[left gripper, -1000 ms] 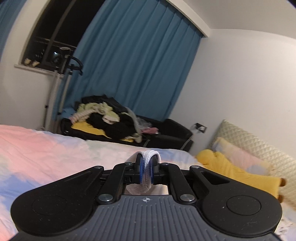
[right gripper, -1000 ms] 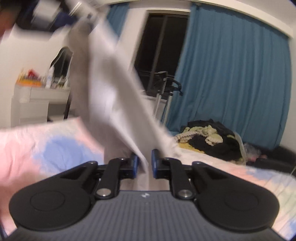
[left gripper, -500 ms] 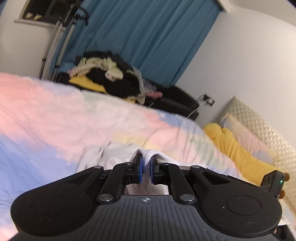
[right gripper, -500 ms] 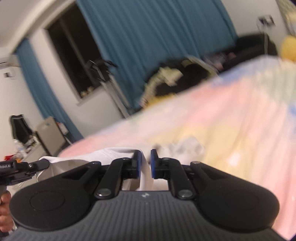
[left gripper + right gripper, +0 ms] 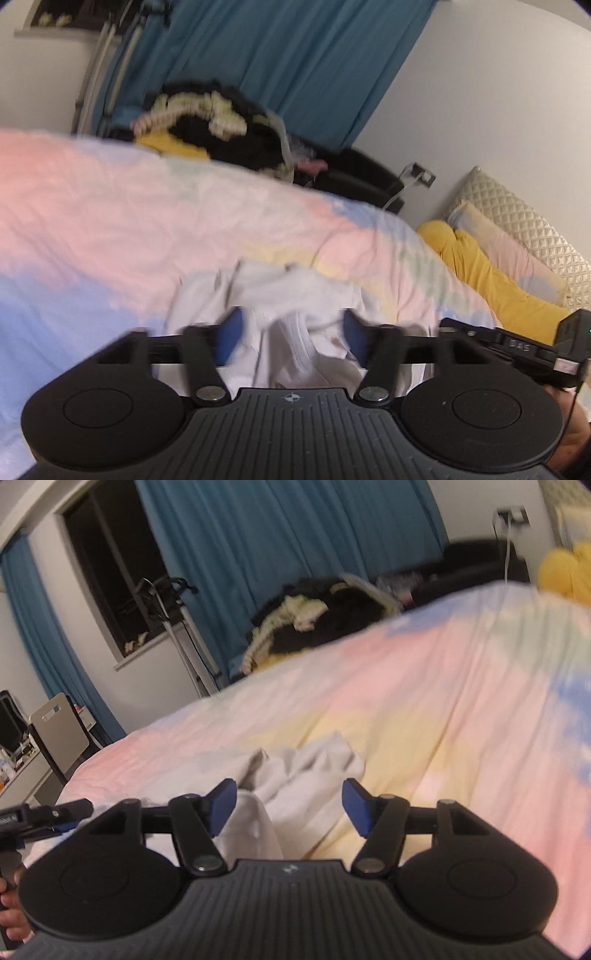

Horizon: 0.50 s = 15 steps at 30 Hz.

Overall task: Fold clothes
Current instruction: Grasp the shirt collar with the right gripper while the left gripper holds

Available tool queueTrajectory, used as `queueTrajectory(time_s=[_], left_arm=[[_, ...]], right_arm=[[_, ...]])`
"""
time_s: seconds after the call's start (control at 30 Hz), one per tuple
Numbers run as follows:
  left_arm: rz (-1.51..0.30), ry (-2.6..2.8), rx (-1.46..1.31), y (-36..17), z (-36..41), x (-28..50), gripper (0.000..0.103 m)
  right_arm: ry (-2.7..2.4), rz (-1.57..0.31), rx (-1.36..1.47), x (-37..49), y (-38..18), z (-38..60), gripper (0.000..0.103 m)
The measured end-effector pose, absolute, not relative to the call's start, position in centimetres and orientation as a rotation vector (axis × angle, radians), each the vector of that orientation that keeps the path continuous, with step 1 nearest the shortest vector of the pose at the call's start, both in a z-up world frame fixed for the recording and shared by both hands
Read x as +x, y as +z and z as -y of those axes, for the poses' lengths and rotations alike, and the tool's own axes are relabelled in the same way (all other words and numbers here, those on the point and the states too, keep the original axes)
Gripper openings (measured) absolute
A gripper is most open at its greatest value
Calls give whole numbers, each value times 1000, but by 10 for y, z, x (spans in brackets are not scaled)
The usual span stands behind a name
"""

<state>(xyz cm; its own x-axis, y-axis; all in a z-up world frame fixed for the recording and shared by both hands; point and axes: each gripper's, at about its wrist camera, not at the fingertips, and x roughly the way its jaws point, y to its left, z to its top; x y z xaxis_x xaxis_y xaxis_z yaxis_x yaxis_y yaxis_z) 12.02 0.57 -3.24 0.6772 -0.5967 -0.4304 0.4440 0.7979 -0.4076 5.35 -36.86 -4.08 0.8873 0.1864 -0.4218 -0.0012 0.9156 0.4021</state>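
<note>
Releasing the white garment (image 5: pixel 295 295) onto the bed is the step in hand, judged from both sets of jaws parting over it. To do it well: let the cloth settle flat before pulling back, draw both grippers straight away so no fold catches on a pad, then re-grip at clear edges, not at the bunched middle.

Nearest, left gripper (image 5: pixel 291 334): jaws opening, blue pads well apart. A ridge of white cloth stands between them but neither pad presses on it; not held. The right gripper's body shows at the right edge of this view, level with the left.

Right gripper (image 5: pixel 289 805): jaws opening too, wide. White cloth (image 5: pixel 295 771) lies between and just under the left-hand pad; contact there cannot be told, but nothing is clamped.

Garment: crumpled in a loose heap on the pastel duvet (image 5: pixel 110 221), directly ahead of both grippers, not yet folded.

Farther: yellow pillow (image 5: pixel 491 273) by the quilted headboard. Beyond the bed, a pile of dark and pale clothes (image 5: pixel 207 122) before the blue curtain (image 5: pixel 295 55). Both views are motion-blurred.
</note>
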Motion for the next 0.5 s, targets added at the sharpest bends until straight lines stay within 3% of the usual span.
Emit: queueTrajectory(time_s=[0.1, 0.27, 0.43, 0.5], left_arm=[[-560, -614, -288, -20, -15, 105, 70], [-555, -679, -198, -18, -6, 82, 70], [-629, -696, -146, -40, 19, 85, 70], [-643, -683, -138, -47, 26, 88, 69]], right_arm=[[122, -386, 361, 37, -22, 364, 82], [213, -396, 314, 38, -20, 348, 82], [227, -483, 209, 51, -49, 321, 75], [225, -496, 181, 56, -57, 313, 64]])
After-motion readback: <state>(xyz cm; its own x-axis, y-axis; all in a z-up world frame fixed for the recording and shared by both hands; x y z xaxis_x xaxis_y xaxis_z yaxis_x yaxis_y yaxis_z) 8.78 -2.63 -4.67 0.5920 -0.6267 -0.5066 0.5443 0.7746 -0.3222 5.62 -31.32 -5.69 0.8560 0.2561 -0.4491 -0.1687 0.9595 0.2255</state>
